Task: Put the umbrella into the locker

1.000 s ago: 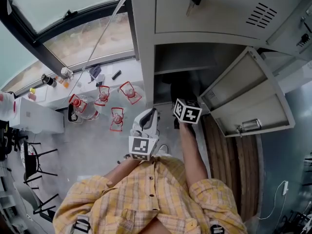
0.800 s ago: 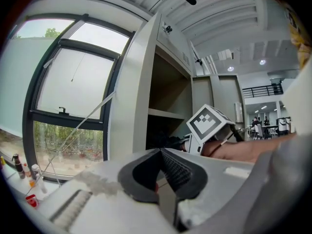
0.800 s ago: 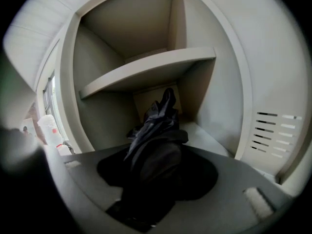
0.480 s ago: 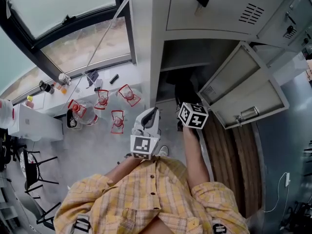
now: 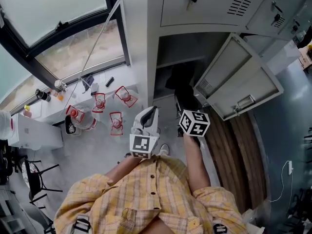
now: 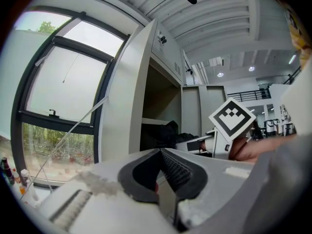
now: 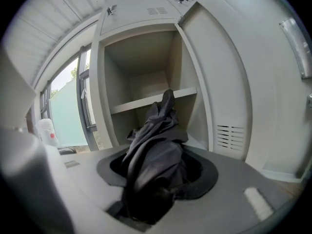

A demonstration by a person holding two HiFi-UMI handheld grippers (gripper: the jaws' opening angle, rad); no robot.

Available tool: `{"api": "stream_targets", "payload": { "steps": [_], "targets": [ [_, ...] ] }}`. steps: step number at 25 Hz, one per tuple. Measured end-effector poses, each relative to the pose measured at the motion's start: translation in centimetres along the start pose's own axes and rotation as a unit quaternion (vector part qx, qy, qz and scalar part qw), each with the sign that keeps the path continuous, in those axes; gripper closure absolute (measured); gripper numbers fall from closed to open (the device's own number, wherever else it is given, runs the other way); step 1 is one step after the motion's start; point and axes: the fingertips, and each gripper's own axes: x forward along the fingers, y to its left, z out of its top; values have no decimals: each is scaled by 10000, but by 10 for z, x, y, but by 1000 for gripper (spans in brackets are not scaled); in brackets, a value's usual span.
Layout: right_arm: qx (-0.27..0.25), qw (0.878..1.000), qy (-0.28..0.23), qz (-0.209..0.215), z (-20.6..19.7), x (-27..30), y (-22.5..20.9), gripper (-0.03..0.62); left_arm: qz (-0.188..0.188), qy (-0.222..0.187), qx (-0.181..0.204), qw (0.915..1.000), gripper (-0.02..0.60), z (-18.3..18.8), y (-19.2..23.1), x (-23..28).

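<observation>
The umbrella (image 7: 155, 155) is dark, creased matt cloth; the locker (image 7: 141, 52) is smooth pale painted metal (faint sheen); the right floor strip (image 5: 243, 160) looks wood-grained.

**Yellow plaid shirt, pale grippers with marker cubes**

The person wears a yellow plaid shirt (image 5: 146, 199) crossed by thin brown and white lines. Dark buttons (image 5: 152, 177) run down its front, and the sleeves (image 5: 214, 194) end above the forearms. A black strap fitting (image 5: 82, 224) with white marks sits on each side of the shirt, near the shoulders. The left gripper (image 5: 153, 111) has a pale grey moulded shell, and its pads (image 6: 176, 168) are dark and finely ribbed. The right gripper (image 7: 156, 177) has the same pale shell with a dark lining. Each carries a white cube (image 5: 194, 123) printed with black square markers.
</observation>
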Motion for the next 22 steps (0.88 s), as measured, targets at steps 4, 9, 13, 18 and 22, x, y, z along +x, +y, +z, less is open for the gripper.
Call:
{"api": "stream_targets", "payload": {
  "steps": [4, 9, 13, 18, 22],
  "targets": [
    [43, 9999, -107, -96, -3, -18, 2, 372, -109, -26, 36, 9999, 583, 3, -7, -5],
    [84, 9996, -227, -175, -5, -37, 4, 372, -208, -63, 58, 9997, 583, 5, -13, -12],
    [134, 9992, -322, -210, -5, -53, 7, 372, -271, -78, 66, 9996, 583, 6, -18, -19],
    [153, 9987, -430, -238, -7, -73, 11, 372, -338, -114, 55, 9993, 583, 9, -24, -26],
    [137, 9983, -499, -258, -8, -87, 14, 372, -379, -145, 44, 9992, 583, 11, -29, -32]
  ]
}}
